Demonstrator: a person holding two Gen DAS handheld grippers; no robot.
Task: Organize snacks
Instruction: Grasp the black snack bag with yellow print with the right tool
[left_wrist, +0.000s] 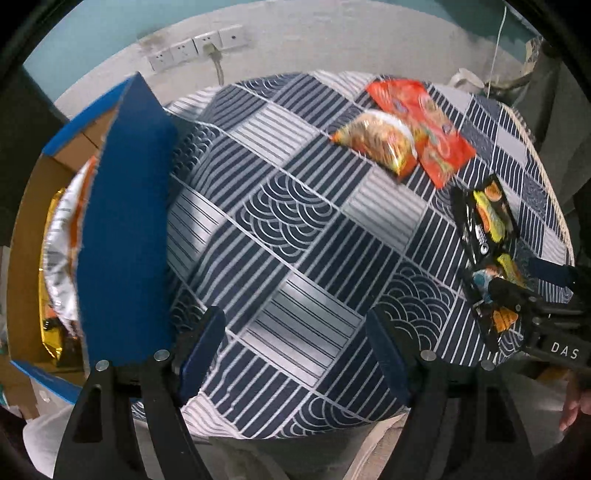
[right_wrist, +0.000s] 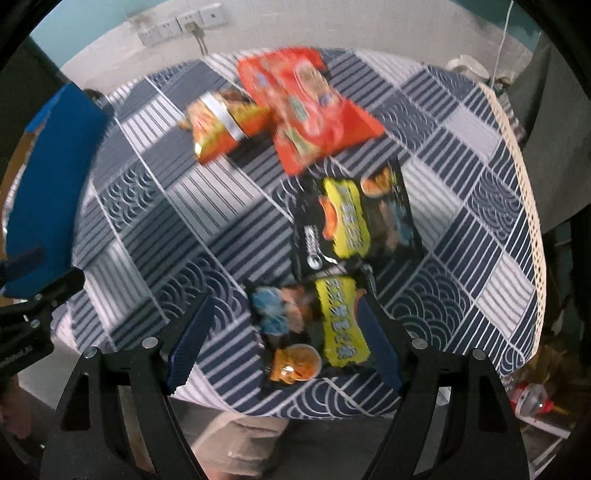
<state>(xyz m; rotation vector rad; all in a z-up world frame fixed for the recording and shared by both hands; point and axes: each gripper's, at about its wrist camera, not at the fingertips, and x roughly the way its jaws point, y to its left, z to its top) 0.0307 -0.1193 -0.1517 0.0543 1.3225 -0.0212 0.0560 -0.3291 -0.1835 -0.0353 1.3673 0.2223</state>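
Observation:
My left gripper (left_wrist: 295, 350) is open over bare blue patterned tablecloth (left_wrist: 295, 206), with nothing between its fingers. To its left stands a cardboard box with a raised blue flap (left_wrist: 129, 221); silver (left_wrist: 61, 240) and gold (left_wrist: 50, 295) snack bags lie inside. My right gripper (right_wrist: 284, 343) is open, its fingers straddling a black snack pack with a yellow label (right_wrist: 310, 328) that lies flat near the table's front edge. A second black pack (right_wrist: 354, 221) lies just beyond it. Farther back are a red bag (right_wrist: 310, 107) and an orange bag (right_wrist: 221, 122).
The round table's edge runs close below both grippers, and a cream trim (right_wrist: 524, 192) marks the right rim. Wall sockets (left_wrist: 199, 48) are behind the table. A bottle (right_wrist: 532, 402) lies on the floor at the right. A person's hand (left_wrist: 576, 406) shows at the lower right.

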